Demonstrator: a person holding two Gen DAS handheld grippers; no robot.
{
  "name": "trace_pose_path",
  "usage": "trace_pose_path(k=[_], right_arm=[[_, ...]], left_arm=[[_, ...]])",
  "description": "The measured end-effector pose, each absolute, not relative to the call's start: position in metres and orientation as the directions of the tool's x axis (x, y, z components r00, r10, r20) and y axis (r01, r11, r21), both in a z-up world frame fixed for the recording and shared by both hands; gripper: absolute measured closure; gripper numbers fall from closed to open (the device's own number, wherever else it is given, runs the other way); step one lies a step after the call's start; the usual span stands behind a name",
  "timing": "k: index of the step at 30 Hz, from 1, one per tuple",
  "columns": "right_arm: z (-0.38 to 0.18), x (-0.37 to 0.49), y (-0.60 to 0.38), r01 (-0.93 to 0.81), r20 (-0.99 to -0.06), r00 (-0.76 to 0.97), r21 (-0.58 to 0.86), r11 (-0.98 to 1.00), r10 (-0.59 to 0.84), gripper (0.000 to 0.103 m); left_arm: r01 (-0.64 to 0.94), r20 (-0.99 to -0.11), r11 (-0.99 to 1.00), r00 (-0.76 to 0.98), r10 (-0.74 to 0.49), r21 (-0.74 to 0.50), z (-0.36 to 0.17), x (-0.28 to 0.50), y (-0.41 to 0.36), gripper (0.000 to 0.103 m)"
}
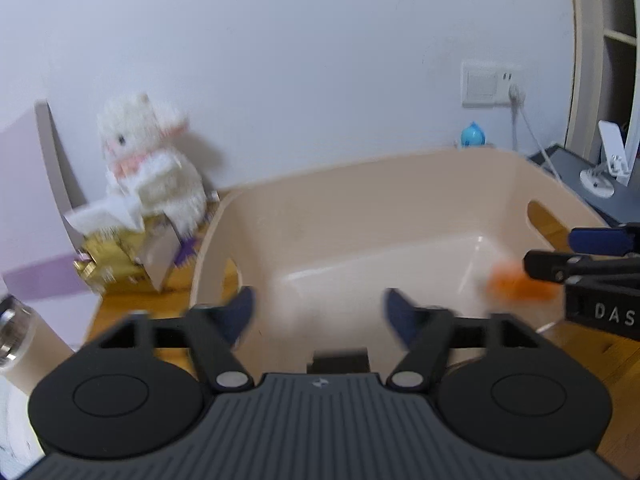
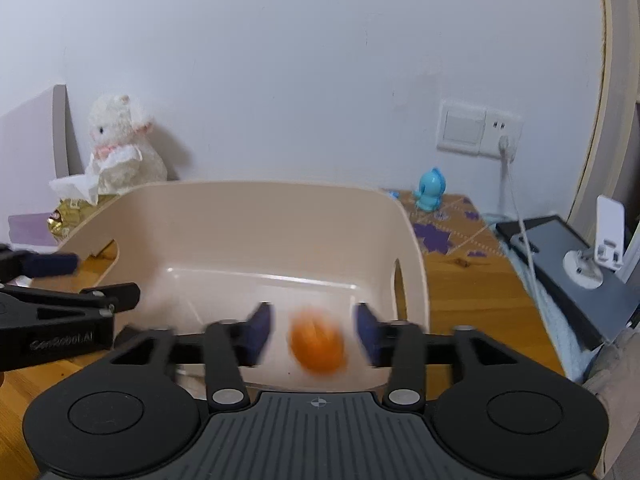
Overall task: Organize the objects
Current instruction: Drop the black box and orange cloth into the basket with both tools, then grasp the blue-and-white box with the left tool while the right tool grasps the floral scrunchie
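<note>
Hand-held gripper on the left hangs with fingers spread and empty over the near rim of the beige bin, while the right hand-held gripper is also spread, the blurred orange ball lying loose between its pads above the bin floor, apparently just let go. To finish this drop cleanly, I would keep the right fingers wide and lift straight up so neither pad nudges the ball against the bin wall. Only the left view shows a metal-capped bottle at the near left edge; only the right view shows the ball untouched between the pads, and the blue toy standing whole on the bench at far right
</note>
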State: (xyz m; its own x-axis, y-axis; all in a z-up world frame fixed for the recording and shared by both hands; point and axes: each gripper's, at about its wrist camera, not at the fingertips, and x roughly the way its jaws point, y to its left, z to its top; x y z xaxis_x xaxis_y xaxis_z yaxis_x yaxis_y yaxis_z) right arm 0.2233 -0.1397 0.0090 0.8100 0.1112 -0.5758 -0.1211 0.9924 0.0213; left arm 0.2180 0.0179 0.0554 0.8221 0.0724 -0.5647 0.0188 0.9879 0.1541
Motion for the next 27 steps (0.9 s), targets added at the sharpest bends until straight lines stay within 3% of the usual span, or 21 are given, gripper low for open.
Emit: trace_pose_path(k=[4, 6, 9, 15, 27], right_arm=[[0.023, 0.204, -0.139, -0.117, -0.541, 0.834, 0.026, 0.993, 0.113, 0.023], [0.028, 0.194, -0.142, -0.112, -0.529, 0.841, 0.033, 0.993, 0.113, 0.008], [0.034, 0.176, -0.147, -0.111, -0.515, 0.85, 0.029, 0.993, 0.11, 0.002], [0.033, 0.14, -0.15, -0.114, -0.519, 0.851, -0.03, 0.993, 0.082, 0.0], [-0.013, 0.104, -0.133, -0.146, -0.637, 0.765, -0.03, 0.989, 0.094, 0.0]], left_arm=[[0.027, -0.539, 0.987, 0.84, 0.065, 0.161, 0.07, 0.197, 0.015, 0.014], [0.027, -0.528, 0.986, 0.847, 0.065, 0.164, 0.074, 0.185, 0.016, 0.014], [0.029, -0.524, 0.986, 0.849, 0.063, 0.165, 0.076, 0.166, 0.019, 0.013], [0.027, -0.54, 0.989, 0.84, 0.058, 0.148, 0.07, 0.131, 0.03, 0.009], [0.015, -0.603, 0.986, 0.793, 0.091, 0.168, 0.025, 0.097, 0.04, 0.008]])
